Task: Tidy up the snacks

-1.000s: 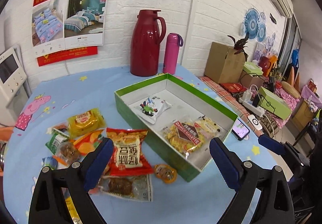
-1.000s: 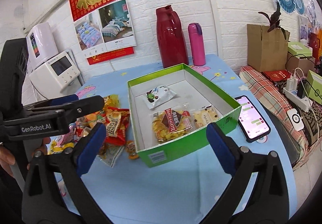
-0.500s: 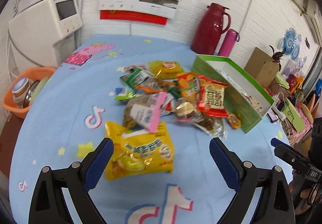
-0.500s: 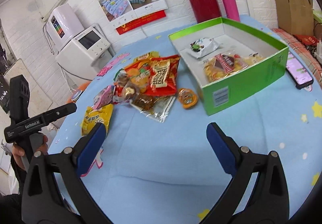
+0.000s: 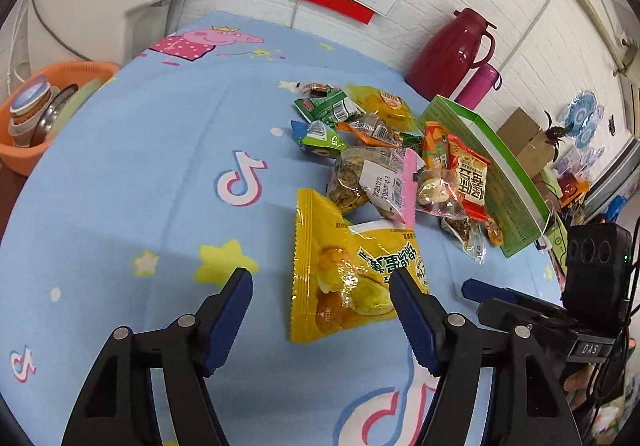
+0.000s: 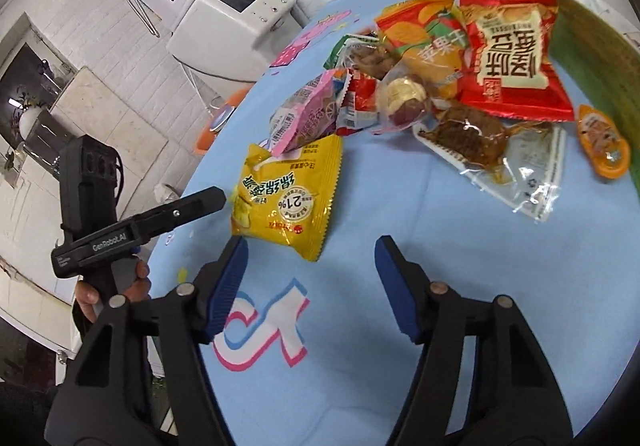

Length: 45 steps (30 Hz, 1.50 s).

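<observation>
A yellow snack bag lies flat on the blue tablecloth, nearest of a pile of snack packets. My left gripper hovers open just in front of its near edge, the bag between the finger lines. In the right wrist view the same yellow bag lies left of centre, and my right gripper stands open over bare cloth below it. A red packet and a clear packet lie by the green box. The box's inside is hidden.
A red thermos and pink bottle stand behind the box. An orange basin of dishes sits off the table's left edge. A white appliance stands beyond the table. A hand holds the left gripper handle.
Both grippers have swung left away from the green box and dropped toward the yellow bag. The left gripper's fingers now stand closer together than before.
</observation>
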Each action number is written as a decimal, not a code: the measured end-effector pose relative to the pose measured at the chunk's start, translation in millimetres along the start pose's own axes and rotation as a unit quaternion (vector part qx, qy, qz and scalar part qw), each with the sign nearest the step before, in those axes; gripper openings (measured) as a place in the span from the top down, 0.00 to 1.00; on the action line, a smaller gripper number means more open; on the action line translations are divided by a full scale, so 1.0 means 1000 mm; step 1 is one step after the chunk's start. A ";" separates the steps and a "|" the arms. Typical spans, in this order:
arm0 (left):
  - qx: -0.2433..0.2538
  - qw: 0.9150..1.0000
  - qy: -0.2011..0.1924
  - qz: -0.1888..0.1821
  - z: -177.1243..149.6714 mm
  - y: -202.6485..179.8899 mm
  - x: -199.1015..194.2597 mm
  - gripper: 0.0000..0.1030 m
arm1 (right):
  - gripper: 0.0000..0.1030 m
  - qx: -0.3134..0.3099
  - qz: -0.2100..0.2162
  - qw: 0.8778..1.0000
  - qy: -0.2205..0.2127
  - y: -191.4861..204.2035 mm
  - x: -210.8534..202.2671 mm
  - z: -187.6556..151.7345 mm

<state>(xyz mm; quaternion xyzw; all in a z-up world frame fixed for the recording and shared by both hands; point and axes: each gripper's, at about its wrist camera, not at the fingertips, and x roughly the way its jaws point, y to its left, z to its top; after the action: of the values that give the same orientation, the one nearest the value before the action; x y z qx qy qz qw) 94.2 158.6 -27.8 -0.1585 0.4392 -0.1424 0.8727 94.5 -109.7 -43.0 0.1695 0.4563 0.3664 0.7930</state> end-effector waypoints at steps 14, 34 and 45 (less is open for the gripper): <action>0.019 0.998 0.038 -0.051 0.005 -0.007 0.020 0.73 | 0.69 0.006 0.022 0.999 0.034 0.003 0.035 0.011; 0.130 0.987 0.002 -0.093 0.019 -0.136 -0.016 0.76 | 0.77 -0.005 0.006 0.993 -0.117 -0.003 -0.090 0.002; 0.179 0.973 -0.001 -0.143 0.059 -0.230 0.026 0.76 | 0.77 0.029 -0.046 0.977 -0.206 -0.051 -0.170 0.019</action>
<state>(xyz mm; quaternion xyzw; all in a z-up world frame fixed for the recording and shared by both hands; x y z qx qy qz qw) 132.3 -51.2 78.9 -0.0614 0.3789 -0.3419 0.8578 78.5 -268.1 38.0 0.2431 0.3013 0.2733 0.8806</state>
